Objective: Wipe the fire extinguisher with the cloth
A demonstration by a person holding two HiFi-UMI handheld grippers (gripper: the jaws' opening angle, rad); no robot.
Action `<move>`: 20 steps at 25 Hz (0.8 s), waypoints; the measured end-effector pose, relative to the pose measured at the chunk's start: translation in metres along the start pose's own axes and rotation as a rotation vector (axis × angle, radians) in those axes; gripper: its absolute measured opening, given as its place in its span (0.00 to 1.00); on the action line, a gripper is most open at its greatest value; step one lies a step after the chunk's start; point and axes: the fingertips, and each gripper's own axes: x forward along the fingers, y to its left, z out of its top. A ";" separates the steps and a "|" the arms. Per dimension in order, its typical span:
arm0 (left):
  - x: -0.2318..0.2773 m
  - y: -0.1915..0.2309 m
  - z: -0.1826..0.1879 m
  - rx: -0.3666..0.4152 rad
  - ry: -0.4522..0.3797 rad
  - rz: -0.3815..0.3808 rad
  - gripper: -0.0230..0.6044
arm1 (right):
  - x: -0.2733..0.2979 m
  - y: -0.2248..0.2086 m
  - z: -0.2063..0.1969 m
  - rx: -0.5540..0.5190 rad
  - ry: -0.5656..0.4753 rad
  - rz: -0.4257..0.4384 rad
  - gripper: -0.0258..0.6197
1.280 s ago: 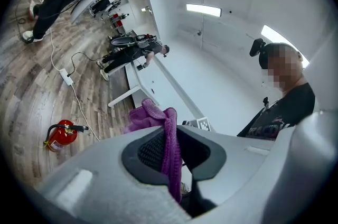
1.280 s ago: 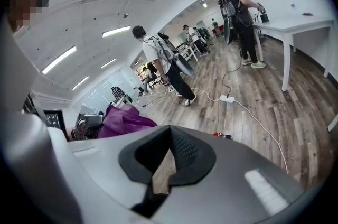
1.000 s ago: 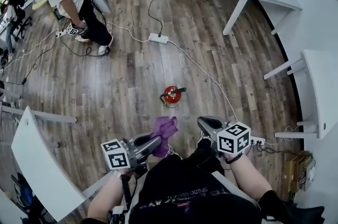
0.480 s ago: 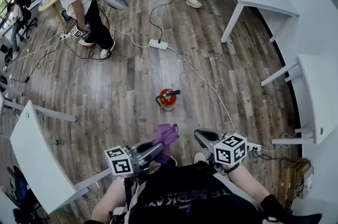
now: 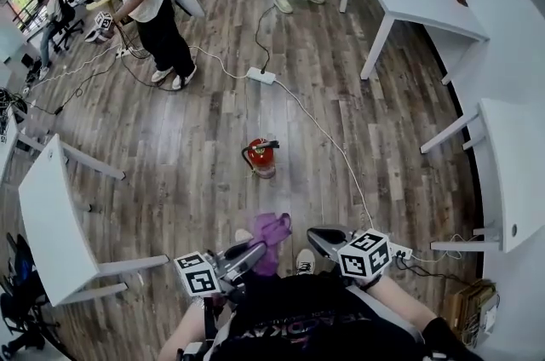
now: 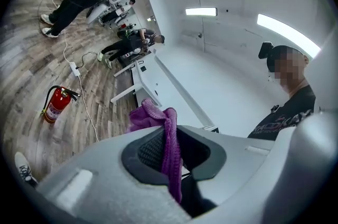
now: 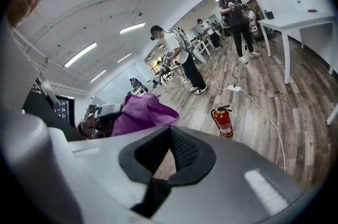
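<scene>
Our left gripper point(image 5: 255, 250) has its fingers clenched on the purple cloth point(image 5: 271, 229). The right gripper point(image 5: 319, 237) is closed on nothing. The fire extinguisher point(image 5: 262, 157) stands on the floor point(image 5: 187, 138), well apart ahead of us. We should come near first, then wipe it gently so that it does not tip.

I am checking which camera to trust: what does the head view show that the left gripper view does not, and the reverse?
Only the head view: the right gripper. Only the left gripper view: the ceiling lights, and, up close, the left gripper with its jaws pinching the purple cloth. Both: the cloth, and the red fire extinguisher standing upright, apart from both grippers.
</scene>
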 end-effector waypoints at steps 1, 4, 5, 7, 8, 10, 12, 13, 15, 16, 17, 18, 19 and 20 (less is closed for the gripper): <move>0.003 -0.004 -0.008 0.000 -0.009 0.008 0.11 | -0.006 -0.001 -0.008 -0.003 0.011 0.009 0.05; 0.008 -0.013 -0.024 0.002 -0.034 0.032 0.11 | -0.022 -0.005 -0.024 0.003 0.026 0.028 0.05; 0.009 -0.016 -0.028 0.002 -0.040 0.040 0.11 | -0.025 -0.005 -0.026 0.009 0.027 0.032 0.05; 0.010 -0.021 -0.033 0.000 -0.050 0.050 0.11 | -0.031 -0.006 -0.030 0.024 0.028 0.040 0.05; 0.010 -0.024 -0.036 -0.001 -0.053 0.053 0.11 | -0.034 -0.006 -0.031 0.032 0.027 0.043 0.05; 0.011 -0.029 -0.039 0.000 -0.052 0.056 0.11 | -0.038 -0.005 -0.031 0.041 0.018 0.048 0.05; 0.010 -0.033 -0.041 0.009 -0.043 0.058 0.11 | -0.043 -0.002 -0.030 0.046 0.004 0.056 0.05; 0.010 -0.034 -0.041 0.015 -0.039 0.060 0.11 | -0.045 -0.001 -0.031 0.046 -0.001 0.059 0.05; 0.009 -0.036 -0.042 0.025 -0.040 0.060 0.11 | -0.048 0.001 -0.032 0.049 -0.006 0.069 0.05; 0.009 -0.037 -0.042 0.028 -0.041 0.058 0.11 | -0.049 0.002 -0.033 0.051 -0.008 0.075 0.05; 0.009 -0.039 -0.043 0.029 -0.042 0.055 0.11 | -0.050 0.003 -0.034 0.051 -0.010 0.080 0.05; 0.009 -0.040 -0.044 0.029 -0.043 0.052 0.11 | -0.050 0.004 -0.035 0.051 -0.011 0.084 0.05; 0.009 -0.040 -0.046 0.026 -0.046 0.052 0.11 | -0.051 0.005 -0.035 0.051 -0.012 0.087 0.05; 0.009 -0.040 -0.047 0.022 -0.051 0.053 0.11 | -0.051 0.005 -0.036 0.052 -0.013 0.089 0.05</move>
